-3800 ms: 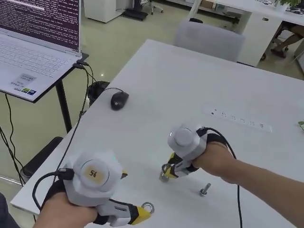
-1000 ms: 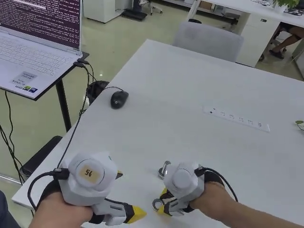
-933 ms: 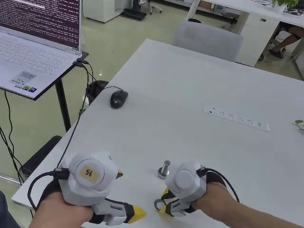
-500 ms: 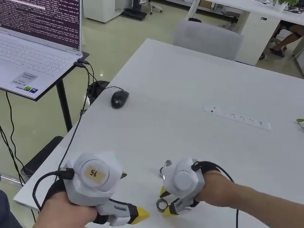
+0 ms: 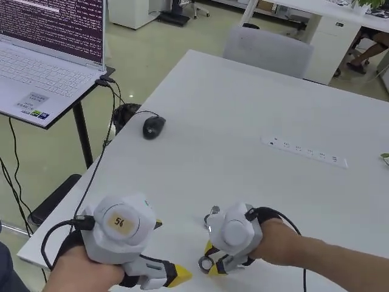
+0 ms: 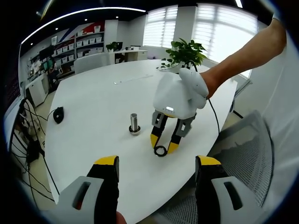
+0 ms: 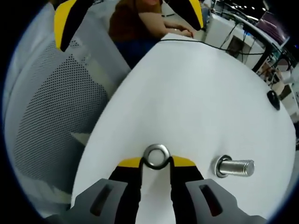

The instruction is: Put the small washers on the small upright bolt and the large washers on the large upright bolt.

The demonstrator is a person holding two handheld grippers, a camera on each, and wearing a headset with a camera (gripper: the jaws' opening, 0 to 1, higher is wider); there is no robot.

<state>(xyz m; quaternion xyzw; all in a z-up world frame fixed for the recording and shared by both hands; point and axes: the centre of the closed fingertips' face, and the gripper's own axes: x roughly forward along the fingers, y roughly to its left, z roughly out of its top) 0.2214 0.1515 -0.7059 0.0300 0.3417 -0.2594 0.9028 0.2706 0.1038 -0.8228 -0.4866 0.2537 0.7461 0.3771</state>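
Washer (image 7: 156, 155): pinched by its rim in right gripper (image 7: 156, 162) jaws, hole free for the upright bolt (image 7: 233, 167) nearby.
Left gripper (image 5: 176, 277): jaws apart, empty, held aside.

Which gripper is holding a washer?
The right gripper: it pinches the washer beside the bolt. The left gripper is open and empty.
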